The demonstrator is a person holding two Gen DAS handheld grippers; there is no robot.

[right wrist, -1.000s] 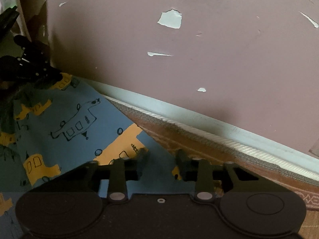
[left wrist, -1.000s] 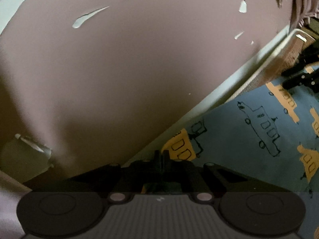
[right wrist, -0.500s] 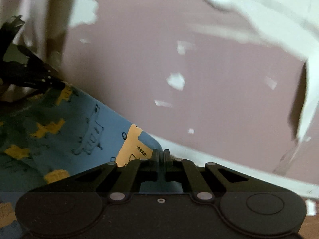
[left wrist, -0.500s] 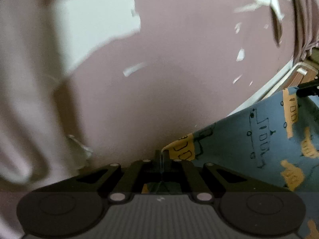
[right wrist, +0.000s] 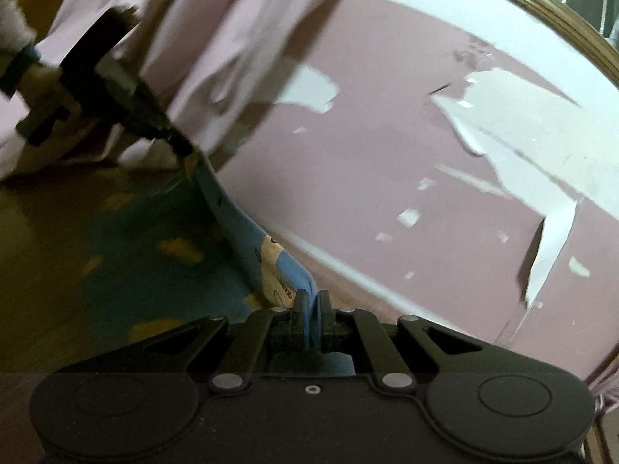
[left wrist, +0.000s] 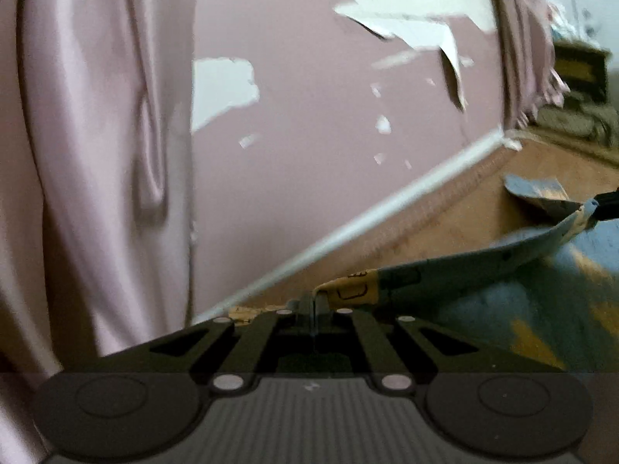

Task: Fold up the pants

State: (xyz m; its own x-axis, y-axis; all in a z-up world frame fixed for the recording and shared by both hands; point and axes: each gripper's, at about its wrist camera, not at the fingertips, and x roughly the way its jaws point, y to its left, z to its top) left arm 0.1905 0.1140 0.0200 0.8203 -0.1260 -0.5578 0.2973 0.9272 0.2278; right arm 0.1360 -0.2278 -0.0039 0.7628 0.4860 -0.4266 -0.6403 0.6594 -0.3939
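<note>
Looking through the left wrist camera, we see the left gripper with its jaws pressed together on an edge of the pants. The cloth is blue with yellow car prints. From the jaws it stretches to the right as a raised band, up to a dark tip at the right border, which is the right gripper. Below this band more of the blue cloth hangs, blurred. Behind it we see a brown surface, a white baseboard and a pink wall with peeling paint. A pale pink curtain fills the left side.

Turning to the right wrist camera, we see the right gripper clamped on a blue fold of the pants, which stands between the two fingers. From there the edge rises to the upper left and ends in the left gripper, closed on it too. A hand holds that tool. The rest of the pants hangs below this edge at the left, dark and blurred. The pink wall with white patches is at the right, and the curtain is at the top.
</note>
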